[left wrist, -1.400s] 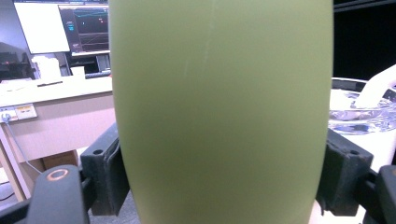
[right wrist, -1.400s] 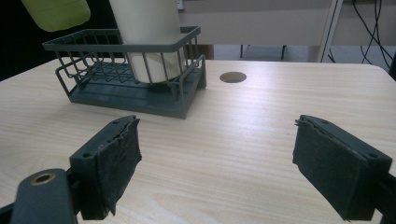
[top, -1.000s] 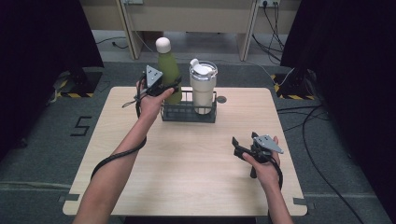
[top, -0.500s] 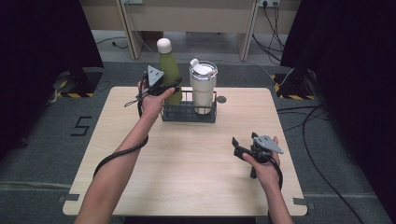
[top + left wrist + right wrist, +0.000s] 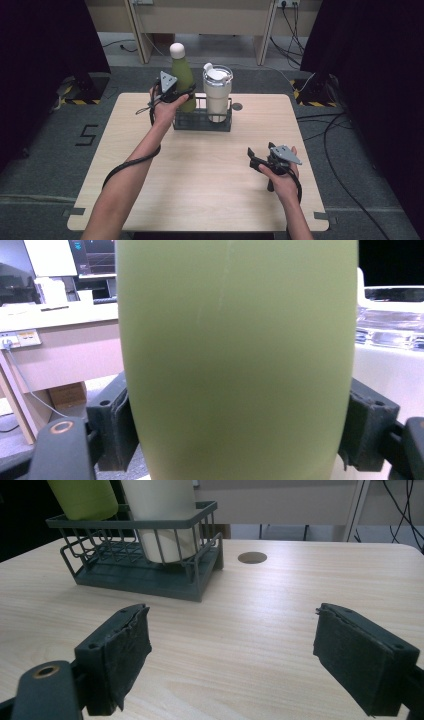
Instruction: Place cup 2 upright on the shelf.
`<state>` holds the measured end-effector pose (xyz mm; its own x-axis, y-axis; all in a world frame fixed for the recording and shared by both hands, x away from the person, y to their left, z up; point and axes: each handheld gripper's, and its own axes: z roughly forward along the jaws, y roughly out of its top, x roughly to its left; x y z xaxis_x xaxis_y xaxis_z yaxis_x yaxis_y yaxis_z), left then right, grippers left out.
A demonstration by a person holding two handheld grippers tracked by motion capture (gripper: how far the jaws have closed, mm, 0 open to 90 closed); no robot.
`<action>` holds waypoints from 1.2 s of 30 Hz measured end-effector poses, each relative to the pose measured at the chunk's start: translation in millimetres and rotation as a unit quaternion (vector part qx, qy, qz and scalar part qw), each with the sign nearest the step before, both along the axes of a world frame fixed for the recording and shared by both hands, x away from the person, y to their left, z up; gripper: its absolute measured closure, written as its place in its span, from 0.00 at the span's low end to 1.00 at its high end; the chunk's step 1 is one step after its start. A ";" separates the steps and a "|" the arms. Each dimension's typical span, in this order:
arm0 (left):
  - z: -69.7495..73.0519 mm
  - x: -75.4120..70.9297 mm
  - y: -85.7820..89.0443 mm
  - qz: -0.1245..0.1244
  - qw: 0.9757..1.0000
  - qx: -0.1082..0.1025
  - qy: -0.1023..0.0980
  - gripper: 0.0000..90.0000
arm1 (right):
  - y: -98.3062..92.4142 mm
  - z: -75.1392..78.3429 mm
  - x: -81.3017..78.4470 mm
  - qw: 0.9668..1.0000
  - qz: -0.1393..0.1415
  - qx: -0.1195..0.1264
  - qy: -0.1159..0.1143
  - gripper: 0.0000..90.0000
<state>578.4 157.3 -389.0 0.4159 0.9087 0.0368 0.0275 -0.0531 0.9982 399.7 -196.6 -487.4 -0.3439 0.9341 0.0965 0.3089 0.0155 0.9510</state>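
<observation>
High view looks down on a pale wooden table (image 5: 200,185) where a dark wire rack (image 5: 202,119) stands near the far edge, just left of a small round hole (image 5: 237,106) in the tabletop. Two drink containers stand upright in the rack: a green bottle (image 5: 183,80) with a white cap in its left part and a cream tumbler (image 5: 217,95) with a clear flip lid in its right part, the two close beside each other. The left gripper (image 5: 181,94) reaches in from the left at the bottle's lower body, just above the rack's top rail, with the left hand (image 5: 163,111) behind it and its cable looping down along the forearm. In the left gripper view the green bottle (image 5: 235,360) stands between the two black pads (image 5: 117,425), one pressed to each flank, so the jaws pinch the bottle; whether the bottle's base rests on the rack floor or is raised a little is hard to tell, since the rack wall and the hand cover it. The tumbler's lid (image 5: 387,315) shows just past the bottle's edge there. The right gripper (image 5: 256,159) sits well apart from the rack, low over the near right part of the table, held in the right hand (image 5: 283,179). In the right gripper view its jaws stand wide apart with bare wood between them, pointing towards the rack (image 5: 145,555).
</observation>
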 end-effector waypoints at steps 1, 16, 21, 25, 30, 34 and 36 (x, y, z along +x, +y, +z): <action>0.0 0.0 0.0 0.000 1.000 0.000 0.000 0.22 | -0.2 -0.1 0.2 1.000 0.001 -0.002 -0.001 0.17; -14.8 6.2 -4.1 0.005 1.000 0.009 0.017 0.22 | 1.3 -2.7 1.0 1.000 0.006 -0.002 0.003 0.17; -19.9 7.6 -5.4 0.005 1.000 0.012 0.023 0.22 | 1.4 -3.3 1.2 1.000 0.006 -0.003 0.004 0.17; -23.8 8.5 -6.0 0.006 1.000 0.014 0.028 0.22 | 2.9 -4.6 1.1 1.000 0.006 0.001 0.009 0.17; -29.2 8.9 -7.2 0.007 0.999 0.017 0.033 0.22 | 2.2 -4.3 1.5 1.000 0.007 -0.004 0.004 0.17; -31.1 9.1 -8.0 0.007 0.999 0.017 0.035 0.22 | 1.9 -4.3 1.5 1.000 0.006 -0.005 0.004 0.17; -31.5 9.3 -8.3 0.007 0.999 0.017 0.036 0.22 | 1.9 -4.3 1.5 1.000 0.006 -0.004 0.004 0.17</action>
